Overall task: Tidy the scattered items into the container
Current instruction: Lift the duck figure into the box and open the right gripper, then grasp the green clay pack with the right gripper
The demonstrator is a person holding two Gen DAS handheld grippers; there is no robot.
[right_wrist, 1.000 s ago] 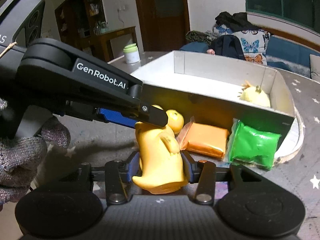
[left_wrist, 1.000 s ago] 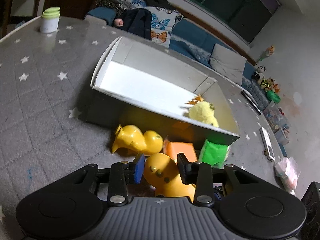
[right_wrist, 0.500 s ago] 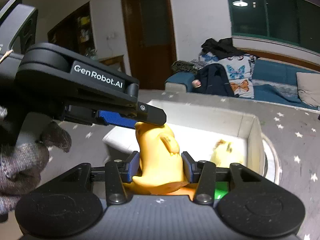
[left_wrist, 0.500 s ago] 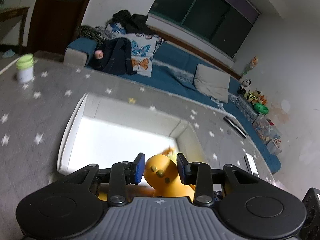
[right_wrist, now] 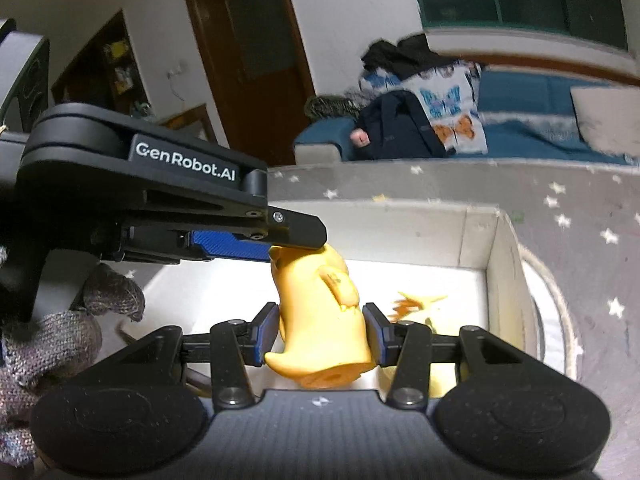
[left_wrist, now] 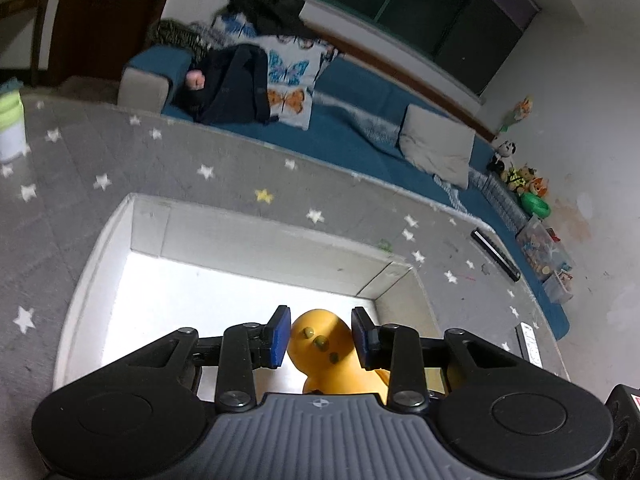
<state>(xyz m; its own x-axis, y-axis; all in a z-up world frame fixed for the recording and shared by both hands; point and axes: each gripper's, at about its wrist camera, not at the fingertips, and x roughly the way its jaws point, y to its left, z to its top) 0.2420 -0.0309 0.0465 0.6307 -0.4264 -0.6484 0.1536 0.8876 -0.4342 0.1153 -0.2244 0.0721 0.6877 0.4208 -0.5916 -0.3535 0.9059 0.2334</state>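
Table (left_wrist: 120, 160): grey cloth with white stars and one yellow star; it carries the box.
Sofa (left_wrist: 360, 120): blue, beyond the table's far edge, with dark clothes, a butterfly-print cloth and a pale cushion (left_wrist: 436, 152) on it.
Box (left_wrist: 256, 240): white, open-topped, on the table, its floor brightly lit; both grippers hang over it.
Left gripper (left_wrist: 320, 334): black with blue pads, its jaws set narrow around the toy's head; the left-wrist view shows the pads right beside the head, perhaps just touching. In the right-wrist view it reaches in from the left (right_wrist: 240, 244), its top finger lying on the toy's upper end.
Right gripper (right_wrist: 320, 334): narrow, its blue pads pressed on either side of the toy's lower body.
Hand (right_wrist: 52, 340): in a grey knit glove, at the left edge of the right-wrist view, under the left gripper's body.
Toy (right_wrist: 316, 312): yellow, soft-looking figure held by both grippers above the box floor; round head with three dark dots in the left-wrist view (left_wrist: 320, 344), wide base toward the right camera.
Plush (right_wrist: 420, 302): yellow with orange spikes, blurred, lying in the box beyond the toy, near the right wall.
Jar (left_wrist: 10, 128): white with a green lid, on the table at the left edge, well apart from the box.
Remote (left_wrist: 494, 250): dark bar by the table's far right edge.
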